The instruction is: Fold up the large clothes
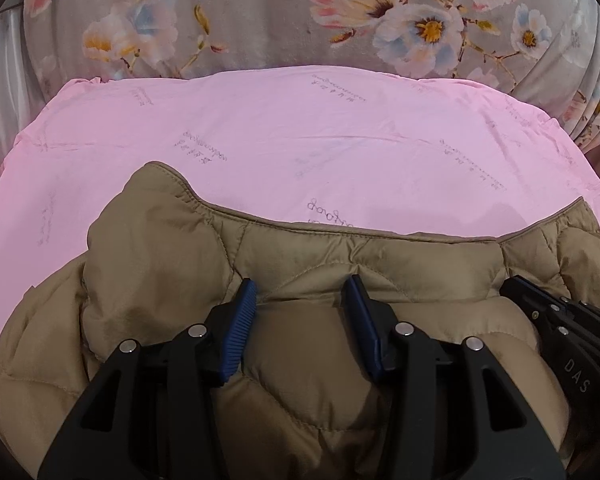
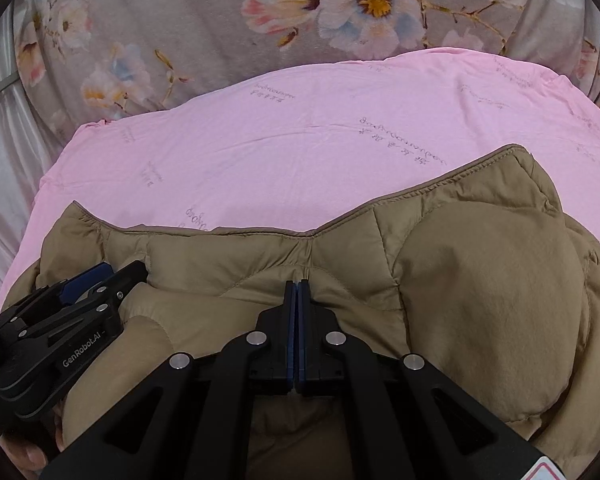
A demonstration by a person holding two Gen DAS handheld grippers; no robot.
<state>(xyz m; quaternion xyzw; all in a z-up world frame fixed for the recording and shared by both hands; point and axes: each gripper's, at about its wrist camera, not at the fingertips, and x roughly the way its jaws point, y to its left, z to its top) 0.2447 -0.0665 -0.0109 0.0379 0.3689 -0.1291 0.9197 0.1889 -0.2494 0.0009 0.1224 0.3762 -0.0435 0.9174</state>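
- the tan quilted puffer jacket lies bunched on the pink printed sheet of a bed, directly under and ahead of both tools, filling the near half of each view; the sheet stretches bare beyond it.
- the jacket's piped edge runs left to right across both views, so its long axis lies crosswise to the fingers; any fold would carry that edge forward or back along the fingers' line.
- the left hand-held gripper stands wide apart, its blue ribbed pads pressing on the quilting with a puffed panel between them, gripping nothing.
- the right hand-held gripper is pinched closed just behind the piped edge; a pucker of cloth converges at its tips, so it probably holds a thin fold of the jacket, though the pinch itself is hard to see.
- the two tools sit side by side, close together, each showing in the other's view; the right one is slightly nearer the edge, by my judgement.
- no containers are in view; behind the sheet lies a grey floral blanket.
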